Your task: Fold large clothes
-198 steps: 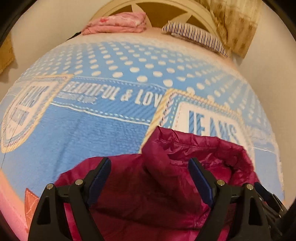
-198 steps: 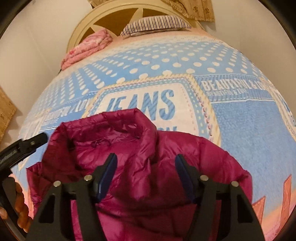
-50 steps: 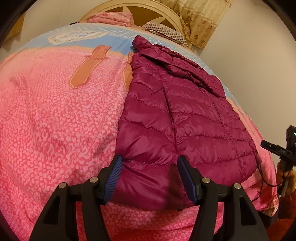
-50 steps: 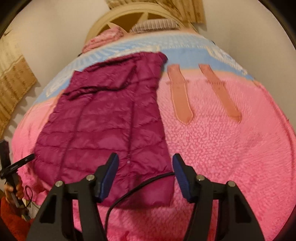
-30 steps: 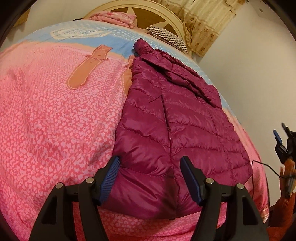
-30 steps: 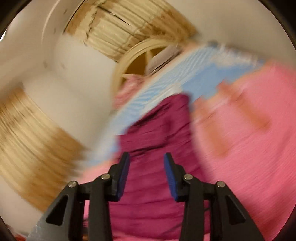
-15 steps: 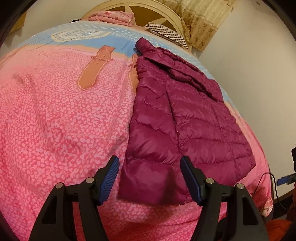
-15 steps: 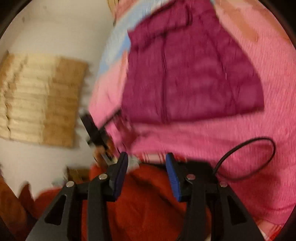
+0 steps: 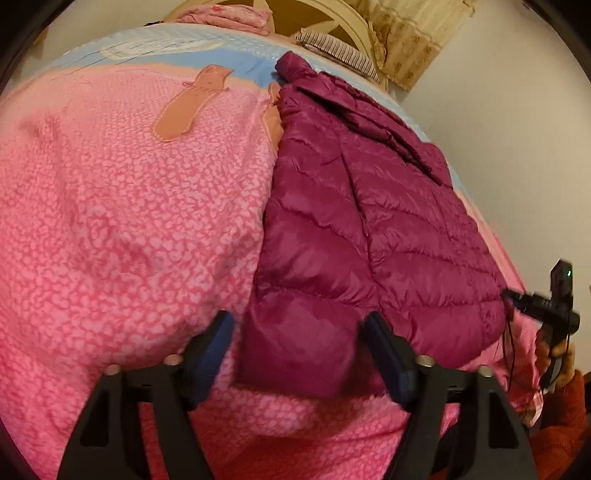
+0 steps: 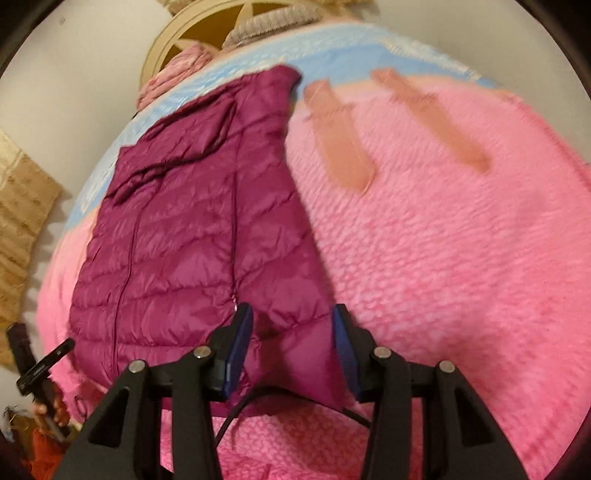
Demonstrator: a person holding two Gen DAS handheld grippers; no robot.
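Observation:
A magenta quilted puffer jacket [image 9: 369, 229] lies flat along the bed, hood toward the headboard, hem toward me. It also shows in the right wrist view [image 10: 192, 229]. My left gripper [image 9: 299, 347] is open, its jaws on either side of the hem's left corner, just above it. My right gripper [image 10: 291, 343] is open with narrower jaws over the hem's right corner; whether it touches the fabric is unclear. The right gripper shows at the far right of the left wrist view [image 9: 554, 306].
The bed has a pink fleece blanket [image 9: 110, 221] with a blue band near the headboard [image 10: 207, 26]. A striped pillow [image 9: 340, 51] and folded pink bedding [image 9: 225, 14] lie at the head. A black cable [image 10: 251, 402] hangs by the right gripper. A wall [image 9: 517, 129] is right of the bed.
The right gripper swung away from the bed toward the floor, then came back over the jacket's right hem corner. The left gripper shifted slightly, staying over the left hem corner.

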